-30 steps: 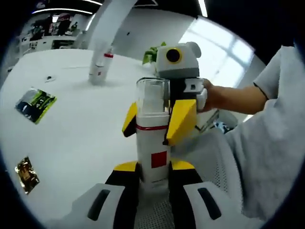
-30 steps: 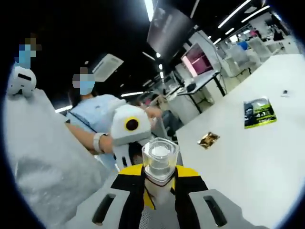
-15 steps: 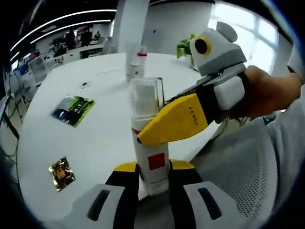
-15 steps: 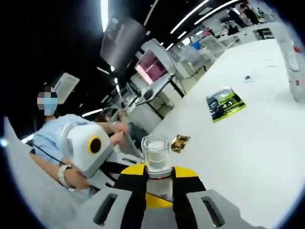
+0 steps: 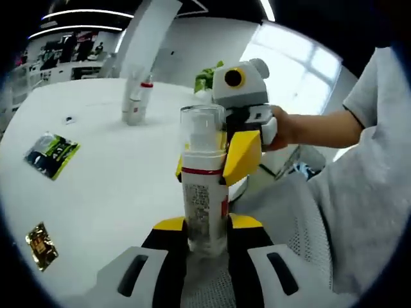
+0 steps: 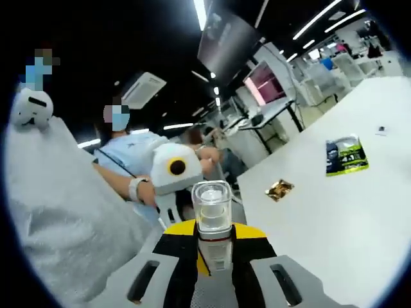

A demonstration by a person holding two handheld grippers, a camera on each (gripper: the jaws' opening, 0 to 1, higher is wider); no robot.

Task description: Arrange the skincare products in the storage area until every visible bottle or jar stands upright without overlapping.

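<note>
A white skincare bottle (image 5: 204, 202) with a clear cap and a red band stands upright between my left gripper's (image 5: 205, 232) yellow-and-black jaws, which are shut on its base. My right gripper (image 5: 209, 168) comes in from the right, its yellow jaws closed on either side of the bottle's neck. In the right gripper view the same bottle (image 6: 212, 218) rises between that gripper's (image 6: 214, 249) own jaws, cap upward. A second bottle (image 5: 134, 101) with a red collar stands far off on the white table (image 5: 109, 186).
A green-and-black sachet (image 5: 50, 154) and a gold sachet (image 5: 40, 242) lie on the table at the left; both sachets (image 6: 347, 155) (image 6: 280, 189) also lie right of the bottle in the right gripper view. A plant (image 5: 207, 72) stands behind. A person's grey sleeve (image 5: 369, 179) is close on the right.
The bottle has turned in the grip: its red square label faced the left camera, now small print does. The right gripper, slanted across the bottle half a second ago, stands level behind it again.
</note>
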